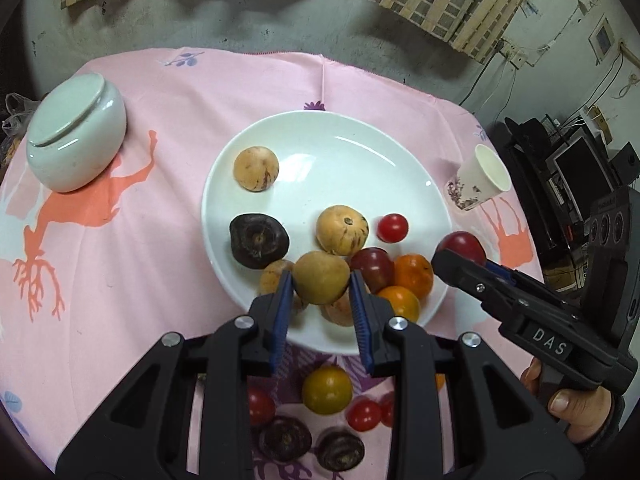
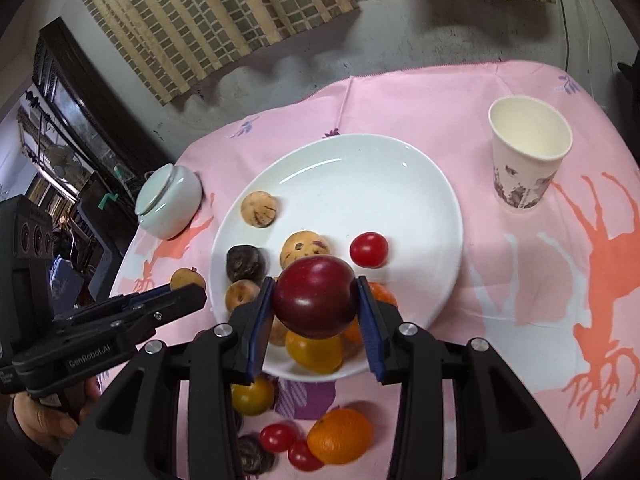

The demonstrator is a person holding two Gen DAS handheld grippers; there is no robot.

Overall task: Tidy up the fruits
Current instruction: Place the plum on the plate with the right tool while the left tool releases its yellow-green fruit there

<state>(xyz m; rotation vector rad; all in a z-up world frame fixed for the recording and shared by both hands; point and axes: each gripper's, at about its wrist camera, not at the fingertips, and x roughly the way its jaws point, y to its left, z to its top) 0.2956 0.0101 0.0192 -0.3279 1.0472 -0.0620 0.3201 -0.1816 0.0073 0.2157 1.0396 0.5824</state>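
Observation:
A white plate on the pink cloth holds several fruits: tan ones, a dark one, a cherry tomato and orange ones. My left gripper is shut on a tan round fruit above the plate's near edge; it also shows in the right wrist view. My right gripper is shut on a dark red plum above the plate's near side; the plum also shows in the left wrist view. Loose fruits lie on the cloth before the plate: a yellow tomato, cherry tomatoes, an orange, dark fruits.
An upturned pale green bowl sits left of the plate. A paper cup stands to the right. The table's far edge meets a grey wall. Dark furniture and electronics stand at both sides.

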